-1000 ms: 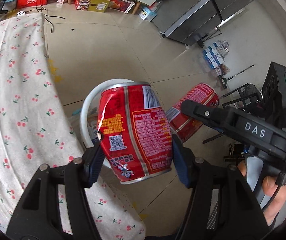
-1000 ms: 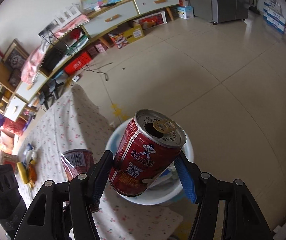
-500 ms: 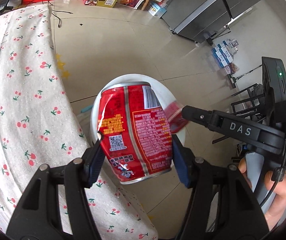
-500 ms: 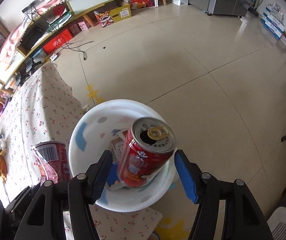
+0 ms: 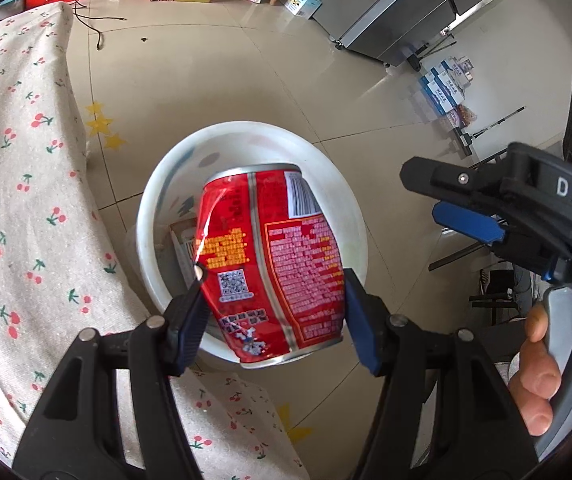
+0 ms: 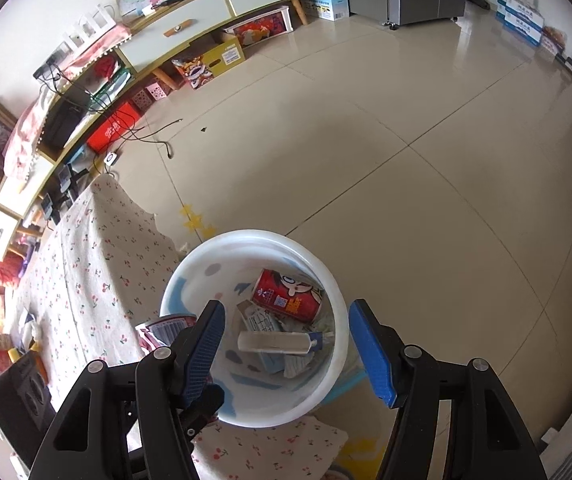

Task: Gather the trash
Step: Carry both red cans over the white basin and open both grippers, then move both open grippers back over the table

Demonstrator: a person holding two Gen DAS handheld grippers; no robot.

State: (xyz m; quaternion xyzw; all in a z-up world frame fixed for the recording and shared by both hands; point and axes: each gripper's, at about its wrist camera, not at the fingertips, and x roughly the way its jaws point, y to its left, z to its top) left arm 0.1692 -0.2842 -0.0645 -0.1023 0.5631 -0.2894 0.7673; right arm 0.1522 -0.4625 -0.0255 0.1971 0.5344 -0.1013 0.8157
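A dented red can (image 5: pixel 272 256) with a barcode, QR code and small print stands nearly upright, pinched by the left gripper (image 5: pixel 274 316) over the white bin (image 5: pixel 246 132). The right gripper (image 6: pixel 286 344), marked "DAS", points down, jaws spread and empty, above a second red can (image 6: pixel 286 298) lying sideways inside

Glossy printed metal can (image 5: pixel 272 256) between matt black plastic tool (image 5: pixel 274 316) fingers; smooth white plastic bin (image 6: pixel 326 280) below; shiny tiled floor (image 6: pixel 366 160); cherry-print cloth (image 5: pixel 18 200).
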